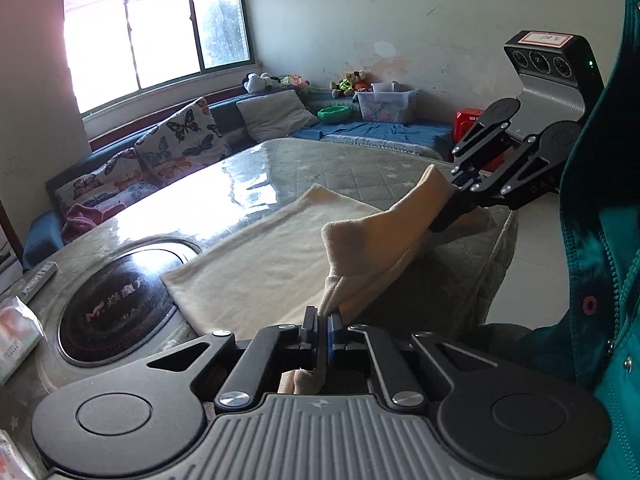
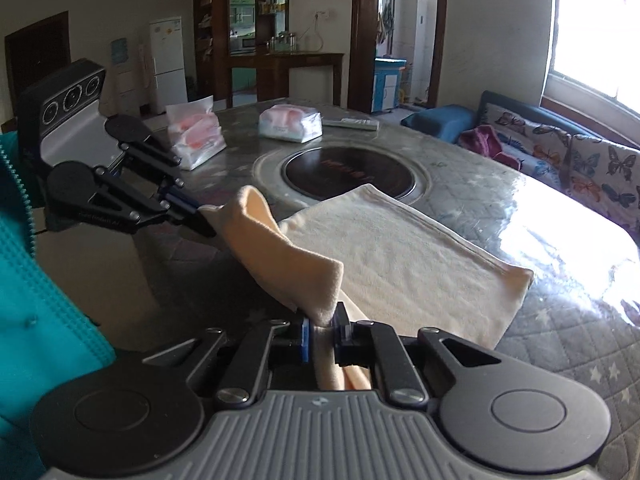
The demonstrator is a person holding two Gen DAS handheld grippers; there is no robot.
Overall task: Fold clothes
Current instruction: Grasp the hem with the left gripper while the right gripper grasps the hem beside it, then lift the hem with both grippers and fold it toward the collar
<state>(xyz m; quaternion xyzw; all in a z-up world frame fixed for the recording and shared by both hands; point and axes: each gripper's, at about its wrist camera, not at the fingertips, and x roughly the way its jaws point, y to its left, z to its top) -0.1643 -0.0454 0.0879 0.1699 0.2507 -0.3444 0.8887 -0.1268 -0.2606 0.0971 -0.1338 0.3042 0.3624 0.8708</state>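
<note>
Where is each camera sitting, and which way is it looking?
Left wrist view: sits on the left gripper, looking across the table toward the window; a teal jacket shows at right.
Right wrist view: sits on the right gripper, looking across the table toward the fridge and doorway; the jacket shows at left.
Shared: the cream cloth, both grippers shut on it, the round cooktop.

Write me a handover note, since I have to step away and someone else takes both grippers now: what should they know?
Left gripper: shut on one near corner of the cream cloth.
Right gripper: shut on the other near corner.
The near edge is lifted between them; the rest lies flat on the table, beside the round inset cooktop.
Done: both corners gripped and raised.
Left: carry the edge over to the far side, lay it down, release, then fold again.
</note>
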